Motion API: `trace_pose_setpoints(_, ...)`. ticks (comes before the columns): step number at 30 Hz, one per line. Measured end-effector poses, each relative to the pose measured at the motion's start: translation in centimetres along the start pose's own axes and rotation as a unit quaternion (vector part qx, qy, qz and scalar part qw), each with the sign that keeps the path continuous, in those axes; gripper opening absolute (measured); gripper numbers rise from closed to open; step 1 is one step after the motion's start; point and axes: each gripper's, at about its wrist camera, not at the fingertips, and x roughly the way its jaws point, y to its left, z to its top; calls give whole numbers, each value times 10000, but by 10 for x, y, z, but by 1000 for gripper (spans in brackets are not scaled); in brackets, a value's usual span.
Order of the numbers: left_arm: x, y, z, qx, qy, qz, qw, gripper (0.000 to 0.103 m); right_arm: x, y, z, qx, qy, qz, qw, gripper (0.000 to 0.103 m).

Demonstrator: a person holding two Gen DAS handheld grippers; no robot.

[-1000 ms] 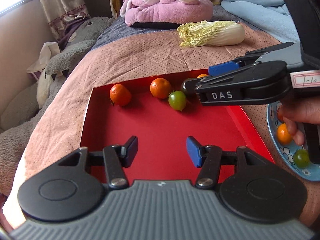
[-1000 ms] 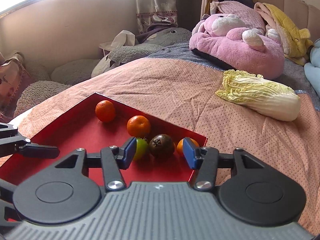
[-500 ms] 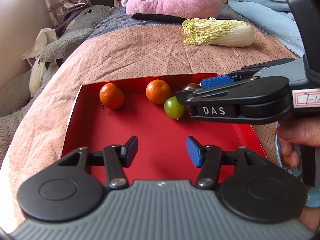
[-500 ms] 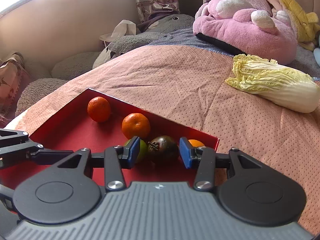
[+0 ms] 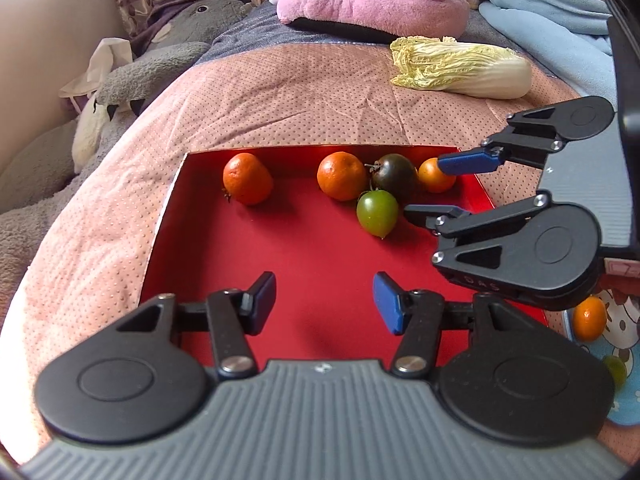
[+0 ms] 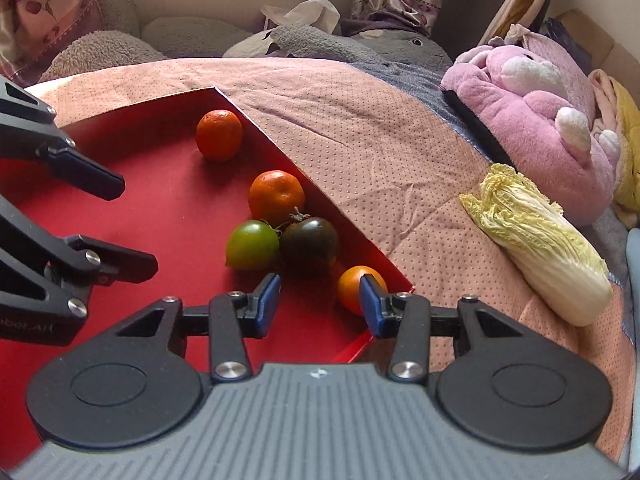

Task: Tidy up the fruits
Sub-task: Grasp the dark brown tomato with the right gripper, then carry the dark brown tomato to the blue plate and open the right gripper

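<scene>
Rolled my right gripper (image 6: 320,300) since a second ago; its jaws were just closing a bit, now moderately parted, nothing clamped. Its blue pads straddle the gap near the red tray's (image 5: 304,248) far right corner; one pad sits right beside the small orange fruit (image 6: 354,288), can't tell if touching. Left gripper (image 5: 324,300) hangs over bare tray floor, jaws part open, empty.

In the way: dark tomato (image 6: 310,244) and green tomato (image 6: 252,244) packed together, touching, with a mandarin (image 6: 276,196) just behind them against the tray wall. Second mandarin (image 6: 219,134) sits apart, further along that wall.

Tray: glossy red, shallow, low walls. Napa cabbage (image 6: 540,240) lies on the dotted pink bedspread (image 6: 360,128). Patterned plate (image 5: 604,344) beside the tray holds another orange fruit (image 5: 589,318). Pink plush (image 6: 532,96) and grey plush (image 6: 340,42) behind.
</scene>
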Motion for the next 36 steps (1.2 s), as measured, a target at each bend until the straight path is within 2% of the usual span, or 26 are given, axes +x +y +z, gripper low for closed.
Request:
trace_pose_setpoints(2,1,-3,-1,63,15,-12,10000,57,9,8,7,-355,-69,-289,9989,51)
trace_pose_setpoints(8,6,0,0,-46,107,56,9999,56,25,17,18,-719,-186,-522,9959,50)
trace_pose_setpoints(10,9,2,1,-98,143,23,9998,56,26,15,18,-620,-188,-554,9964,45)
trace_pose_setpoints(20,12,-1,-2,-70,273,145,9995,56,12,13,-3,84,-269,-389,9988,45)
trace_pose_setpoints(27,16,0,-2,-13,261,213,9994,57,19,6,6,395,-183,-304,9986,43)
trace_pose_setpoints(32,16,0,-2,18,229,247,9994,57,0,6,-4,717,-301,-196,9968,42)
trace_pose_setpoints(36,12,-3,-3,93,94,163,9998,57,-34,9,-21,996,-509,-228,9935,42)
